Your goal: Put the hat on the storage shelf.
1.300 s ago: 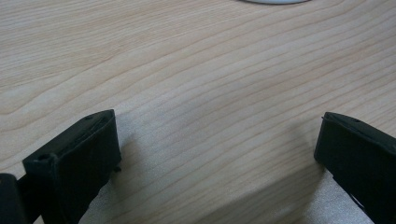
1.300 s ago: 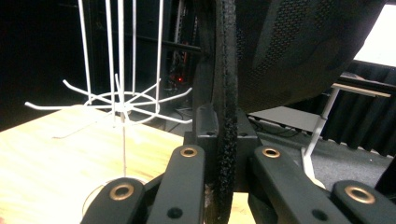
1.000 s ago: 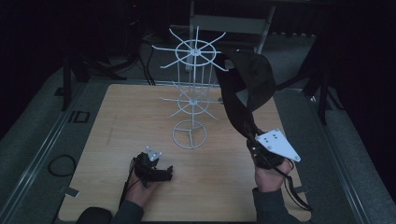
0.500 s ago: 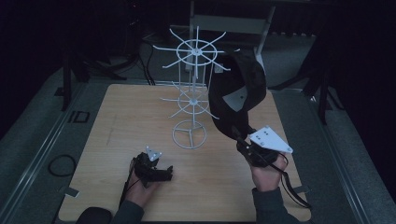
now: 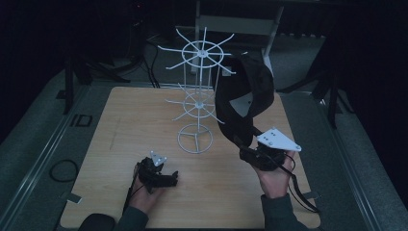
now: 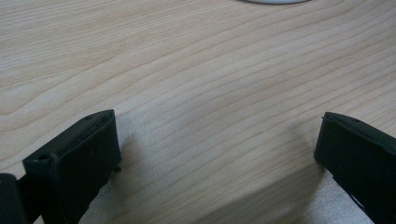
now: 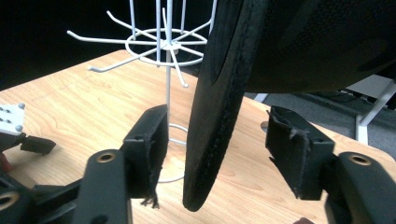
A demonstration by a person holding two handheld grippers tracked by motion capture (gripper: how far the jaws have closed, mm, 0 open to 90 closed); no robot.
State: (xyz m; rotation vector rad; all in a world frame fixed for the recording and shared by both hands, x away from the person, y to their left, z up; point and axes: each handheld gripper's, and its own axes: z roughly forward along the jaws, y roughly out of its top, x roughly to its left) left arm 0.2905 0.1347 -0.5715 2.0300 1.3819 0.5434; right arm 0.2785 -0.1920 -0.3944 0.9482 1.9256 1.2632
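Both jaws of the right gripper [image 7: 215, 158] have just been opening and stand clear of the black cap's [image 5: 245, 96] brim [image 7: 215, 116], which hangs between them untouched. That cap hangs on the white wire rack [image 5: 198, 96]. Spread wide with nothing between its jaws, the left gripper [image 6: 215, 154] lies on the wooden table [image 5: 125, 125].

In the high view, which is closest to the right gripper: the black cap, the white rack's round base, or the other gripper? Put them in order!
From the right gripper:
1. Black cap, hanging just above it.
2. White rack's round base, to its left.
3. Left gripper, farthest, lower left.
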